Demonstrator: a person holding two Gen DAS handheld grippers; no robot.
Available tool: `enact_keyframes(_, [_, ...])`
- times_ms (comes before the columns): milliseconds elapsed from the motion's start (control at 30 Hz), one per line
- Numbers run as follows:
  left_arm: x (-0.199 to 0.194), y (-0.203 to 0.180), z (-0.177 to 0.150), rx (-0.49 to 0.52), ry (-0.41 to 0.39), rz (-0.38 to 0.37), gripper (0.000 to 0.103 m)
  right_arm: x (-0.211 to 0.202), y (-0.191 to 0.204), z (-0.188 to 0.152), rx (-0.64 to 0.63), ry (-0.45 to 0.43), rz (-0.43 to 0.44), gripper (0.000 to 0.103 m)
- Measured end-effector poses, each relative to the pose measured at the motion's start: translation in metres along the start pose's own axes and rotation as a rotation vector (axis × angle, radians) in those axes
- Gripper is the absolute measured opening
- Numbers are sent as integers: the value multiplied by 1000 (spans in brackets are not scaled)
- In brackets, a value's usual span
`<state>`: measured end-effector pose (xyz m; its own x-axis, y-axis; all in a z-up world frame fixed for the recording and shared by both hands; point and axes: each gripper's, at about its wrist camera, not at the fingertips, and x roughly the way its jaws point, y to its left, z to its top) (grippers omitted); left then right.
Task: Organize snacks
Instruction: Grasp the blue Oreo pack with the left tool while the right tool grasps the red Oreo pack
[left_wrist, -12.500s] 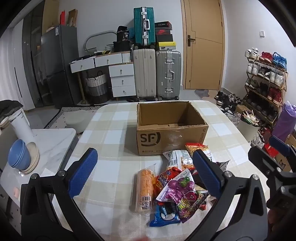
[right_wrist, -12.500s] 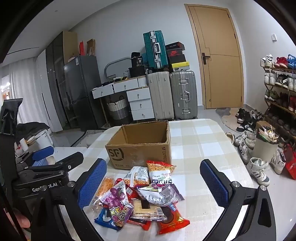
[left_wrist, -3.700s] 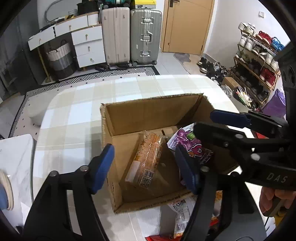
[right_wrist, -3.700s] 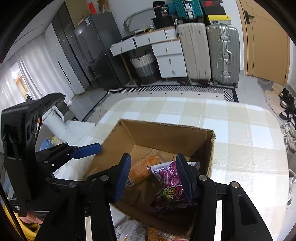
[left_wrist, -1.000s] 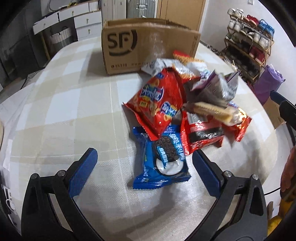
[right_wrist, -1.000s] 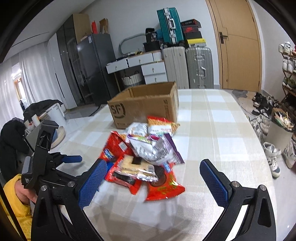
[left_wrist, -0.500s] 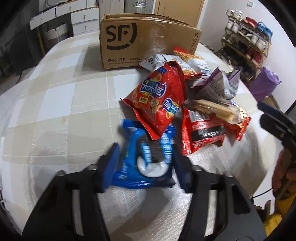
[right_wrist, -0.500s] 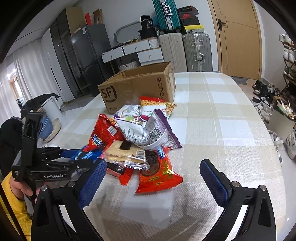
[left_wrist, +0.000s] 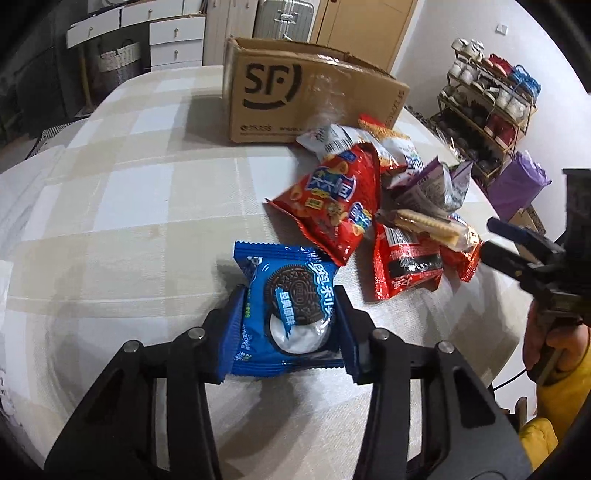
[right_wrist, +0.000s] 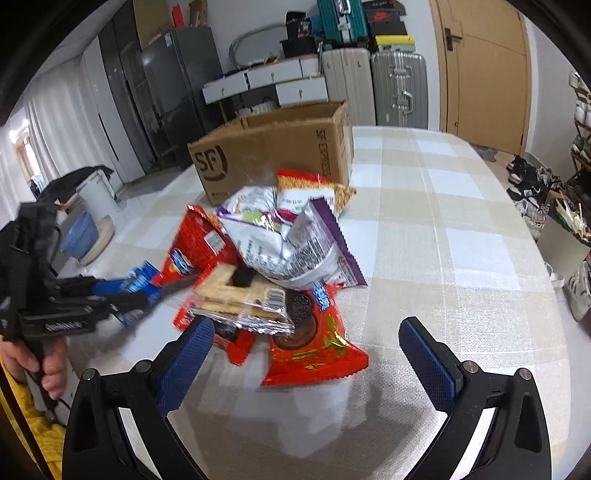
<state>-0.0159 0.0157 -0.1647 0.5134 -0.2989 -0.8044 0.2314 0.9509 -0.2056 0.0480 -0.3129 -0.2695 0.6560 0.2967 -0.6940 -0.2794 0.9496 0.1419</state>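
A living space with suitcases, a drawer unit and a shoe rack behind; the work surface is a table (left_wrist: 122, 192) under a beige checked cloth, woven and slightly rough.

A cardboard box (left_wrist: 306, 103) stands open toward the table's far edge. In front of it lies a loose heap of snack packets (right_wrist: 280, 251), overlapping one another.

The blue cookie packet (left_wrist: 286, 310) sits toward the near edge, just apart from the heap. The left gripper (left_wrist: 290, 323) is closing on its two side edges, its pads pressing the wrapper.

The right gripper (right_wrist: 306, 354) hangs with jaws wide apart above the heap's near side, holding nothing.

Judgement: the packet is light, its film slick and crushable, the cookies inside brittle. A moderate grip across the flat body appears safest.
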Motion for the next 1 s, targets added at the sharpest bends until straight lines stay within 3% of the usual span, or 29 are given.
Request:
enact_keyframes(300, [-23,10,0,-22,-48,-12,42,29,3,0,-108,82,-66,101])
enact_keyframes(367, [-26,9,1,-17,-55,-15,42,35,2,1,-106,96,-72,92])
enact_keyframes(433, [-27,8,1,-13,-55,-17,42,40,1,1,-103,110,-72,75])
enact_keyframes(500, [-28,8,1,-13,-57,-17,42,43,2,0,-116,115,-89,72])
enact_keyframes(600, [-29,8,0,-16,-62,-17,42,42,7,-2,-143,108,-98,58])
enact_keyframes(1000, [-45,0,2,3,-96,-7,42,10,-13,-7,-14,49,-36,53])
